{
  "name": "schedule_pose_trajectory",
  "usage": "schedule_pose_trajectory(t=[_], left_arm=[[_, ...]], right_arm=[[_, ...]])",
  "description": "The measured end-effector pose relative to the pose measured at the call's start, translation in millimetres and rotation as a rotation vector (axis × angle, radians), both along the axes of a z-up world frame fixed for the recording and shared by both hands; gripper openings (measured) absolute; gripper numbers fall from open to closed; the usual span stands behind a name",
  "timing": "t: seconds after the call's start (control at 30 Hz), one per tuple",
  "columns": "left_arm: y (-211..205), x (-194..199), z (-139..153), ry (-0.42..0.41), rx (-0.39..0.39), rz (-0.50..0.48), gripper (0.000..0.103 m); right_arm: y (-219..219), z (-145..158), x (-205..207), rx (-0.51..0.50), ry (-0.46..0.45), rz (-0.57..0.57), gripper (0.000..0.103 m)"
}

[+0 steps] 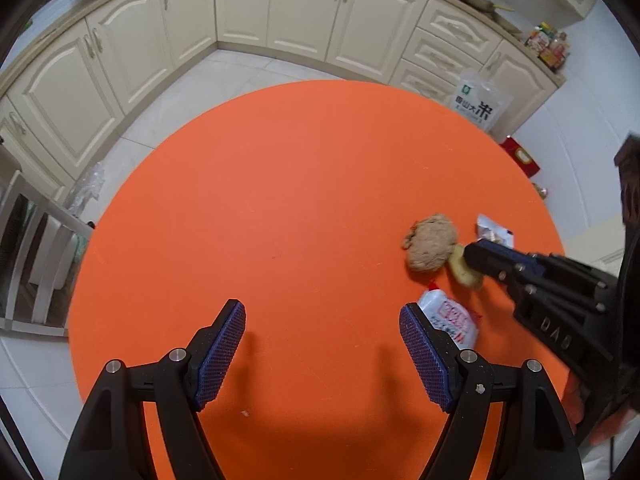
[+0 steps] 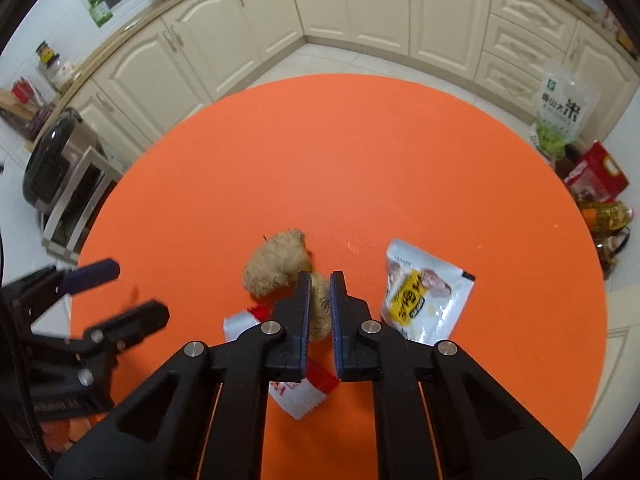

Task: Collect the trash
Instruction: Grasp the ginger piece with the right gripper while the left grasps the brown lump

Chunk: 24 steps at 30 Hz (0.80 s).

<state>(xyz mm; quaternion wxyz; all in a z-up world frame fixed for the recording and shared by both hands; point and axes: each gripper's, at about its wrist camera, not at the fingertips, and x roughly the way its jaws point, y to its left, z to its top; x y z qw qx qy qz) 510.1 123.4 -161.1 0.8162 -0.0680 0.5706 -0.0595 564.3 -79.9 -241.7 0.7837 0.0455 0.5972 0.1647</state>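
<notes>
On the round orange table a tan fibrous lump lies beside a smaller yellowish scrap. My right gripper points down, and its pads press on that scrap from both sides. A white and red wrapper lies under the right gripper's jaws, just right of my left gripper's right finger. A white and yellow snack packet lies to the right. My left gripper hovers open over bare table with nothing between its fingers.
Cream kitchen cabinets curve around behind the table. On the floor at the right stand a rice bag, a red box and an oil bottle. A white chair stands at the table's left edge.
</notes>
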Motion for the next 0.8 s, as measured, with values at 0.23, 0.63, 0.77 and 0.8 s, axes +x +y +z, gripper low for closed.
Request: schedule_pose_trajectory(t=[0.23,0.63,0.77,0.8], left_arm=[[-1.2,10.7,4.6,0.0,0.03,-0.031,0.076],[-25.6,20.7,5.0,0.011,0.034,-0.071,0.076],[-50.2,29.2,8.4,-0.013,0.06,-0.13,0.079],[-58.8,32.9,7.8,-0.028,0.077,-0.146,0.08]], right_arm=[[4.5,-14.3,-0.6,0.023,0.03,0.003,0.031],[-9.7,-16.4,-5.0,0.019,-0.02,-0.036,0.018],[-41.0,-2.6,-7.8,0.009,-0.053,-0.107,0.018],[-47.1,-0.5,-9.8,0.007,-0.057,-0.119,0.018]])
